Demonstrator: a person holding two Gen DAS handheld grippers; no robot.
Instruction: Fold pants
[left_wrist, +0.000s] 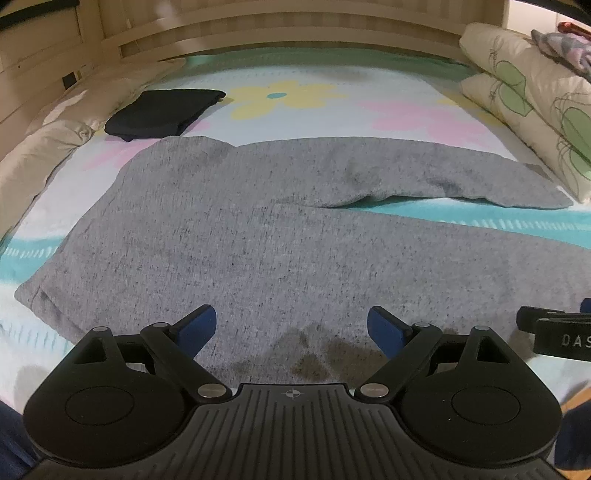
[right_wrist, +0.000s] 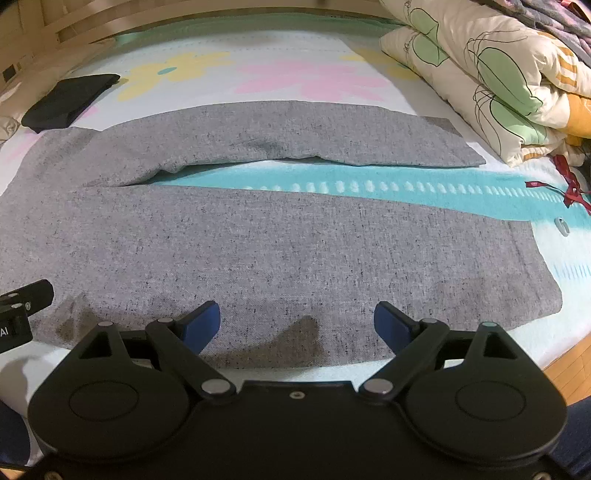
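Note:
Grey pants (left_wrist: 258, 229) lie flat on the bed, waistband to the left, both legs spread apart to the right. They also show in the right wrist view (right_wrist: 280, 243). My left gripper (left_wrist: 291, 325) is open and empty, just above the near edge of the seat part. My right gripper (right_wrist: 297, 321) is open and empty, above the near edge of the near leg. The right gripper's body shows at the right edge of the left wrist view (left_wrist: 557, 332). The left gripper's body shows at the left edge of the right wrist view (right_wrist: 18, 314).
A folded dark garment (left_wrist: 162, 110) lies at the far left of the bed. Folded quilts (right_wrist: 498, 74) are stacked at the far right. A wooden headboard (left_wrist: 295, 33) runs along the back. A red ribbon (right_wrist: 570, 188) lies by the quilts. The bed's near edge is close below the grippers.

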